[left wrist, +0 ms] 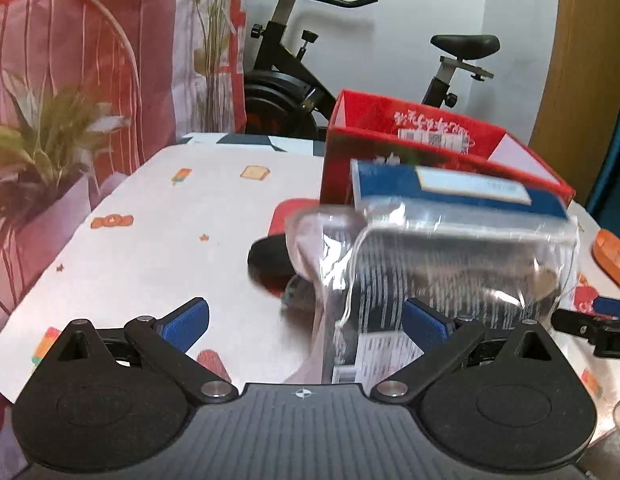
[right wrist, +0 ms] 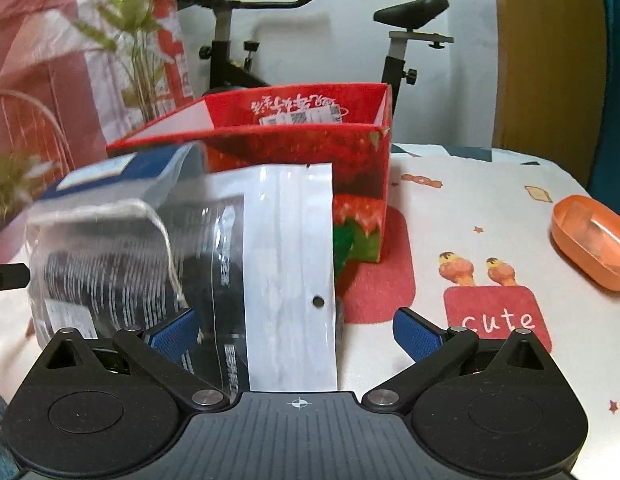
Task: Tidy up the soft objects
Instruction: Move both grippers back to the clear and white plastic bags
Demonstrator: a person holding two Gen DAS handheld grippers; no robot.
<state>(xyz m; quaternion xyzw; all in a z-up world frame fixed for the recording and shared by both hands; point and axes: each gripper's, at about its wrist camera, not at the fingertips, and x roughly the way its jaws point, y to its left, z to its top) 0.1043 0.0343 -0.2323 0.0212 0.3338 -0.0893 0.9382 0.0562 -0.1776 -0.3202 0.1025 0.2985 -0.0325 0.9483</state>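
A clear plastic bag with a blue header card (left wrist: 450,248) holds a dark soft item; it is blurred, in front of the open red strawberry box (left wrist: 410,148). In the right wrist view the bag (right wrist: 122,256) sits left of a white-edged flat packet (right wrist: 290,272) that stands between my fingers. The red box (right wrist: 310,160) is just behind. My left gripper (left wrist: 306,320) is open, the bag near its right finger (left wrist: 426,320). My right gripper (right wrist: 296,330) is open around the packet, not touching it. A dark object (left wrist: 270,258) lies under the bag.
The table (left wrist: 170,240) has a white cloth with cartoon prints. An orange container (right wrist: 590,240) lies at the right; it also shows in the left wrist view (left wrist: 612,256). An exercise bike (left wrist: 310,80), a plant (left wrist: 42,140) and a curtain stand behind.
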